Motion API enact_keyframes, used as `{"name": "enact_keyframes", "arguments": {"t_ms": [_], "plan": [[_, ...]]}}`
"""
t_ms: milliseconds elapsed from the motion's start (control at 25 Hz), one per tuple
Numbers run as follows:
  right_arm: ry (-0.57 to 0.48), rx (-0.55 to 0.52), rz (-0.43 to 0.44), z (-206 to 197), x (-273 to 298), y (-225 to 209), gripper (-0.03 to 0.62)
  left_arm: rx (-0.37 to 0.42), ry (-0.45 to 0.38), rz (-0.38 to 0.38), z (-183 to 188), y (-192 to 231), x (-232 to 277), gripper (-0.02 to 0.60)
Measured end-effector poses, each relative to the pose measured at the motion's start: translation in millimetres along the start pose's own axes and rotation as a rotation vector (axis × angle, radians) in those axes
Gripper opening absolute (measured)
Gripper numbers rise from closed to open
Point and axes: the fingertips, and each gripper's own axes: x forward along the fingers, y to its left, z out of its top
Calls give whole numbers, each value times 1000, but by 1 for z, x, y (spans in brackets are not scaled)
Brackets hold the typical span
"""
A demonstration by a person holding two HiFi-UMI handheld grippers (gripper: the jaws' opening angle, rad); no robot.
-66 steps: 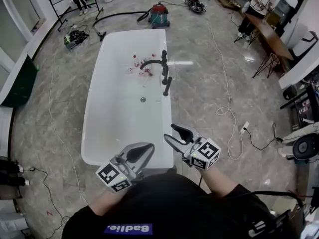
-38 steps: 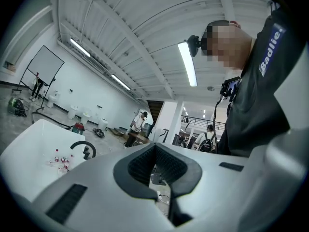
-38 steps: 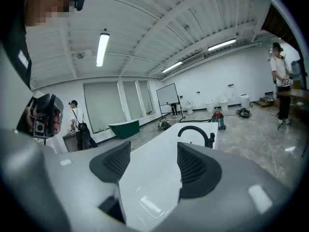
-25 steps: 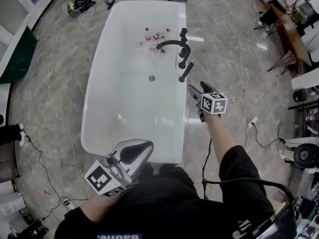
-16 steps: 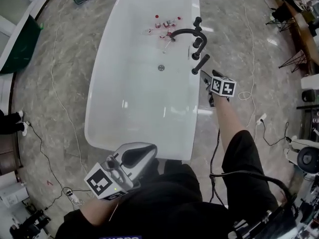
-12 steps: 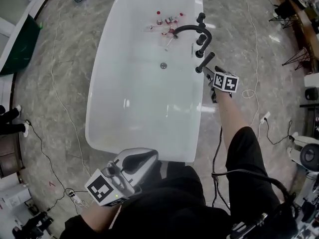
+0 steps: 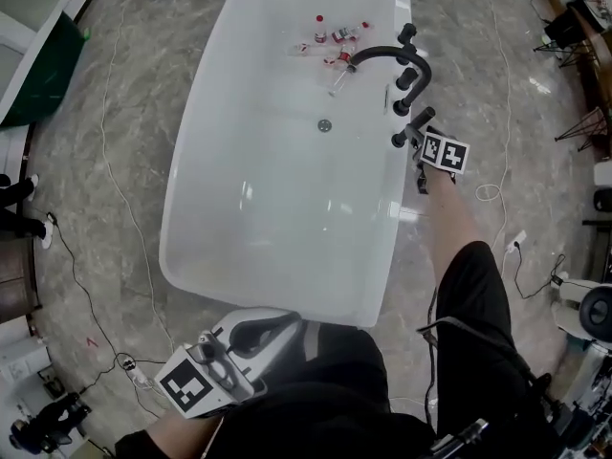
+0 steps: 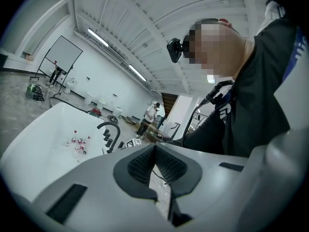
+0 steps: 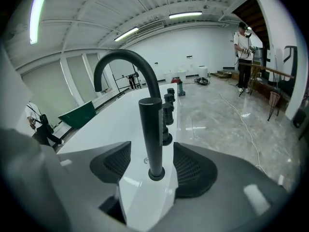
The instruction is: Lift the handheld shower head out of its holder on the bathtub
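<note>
Nearest, at 6 o'clock in the head view, the left gripper sits by the person's body, jaws pressed together on nothing. Ahead lies the white tub. At 2 o'clock, on the tub's right rim, the right gripper has its jaws spread either side of the black shower head, clear of both pads. The shower head stands upright in its holder on the rim. Past it, toward 12 o'clock, are the knobs and curved spout, with small bottles in the tub's far end.
</note>
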Motion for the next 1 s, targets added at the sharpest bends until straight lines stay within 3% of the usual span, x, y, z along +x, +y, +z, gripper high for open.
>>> {"name": "enact_keyframes", "arguments": {"t_ms": [240, 360, 480, 600, 800, 1000], "plan": [[-5, -8, 6, 7, 24, -4, 223, -30, 31, 65, -17, 15, -12, -6], [8, -38, -10, 8, 25, -2, 129, -38, 39, 85, -24, 17, -17, -6], [-1, -104, -17, 5, 14, 9, 129, -42, 23, 93, -23, 14, -23, -6], [-39, -138, 3, 6, -8, 20, 129, -34, 10, 80, -17, 3, -23, -6], [-71, -106, -1, 14, -69, 34, 129, -8, -45, 40, 15, -25, -19, -6], [-101, -196, 28, 24, -138, 64, 129, 41, -64, -13, 38, -62, -22, -6]]}}
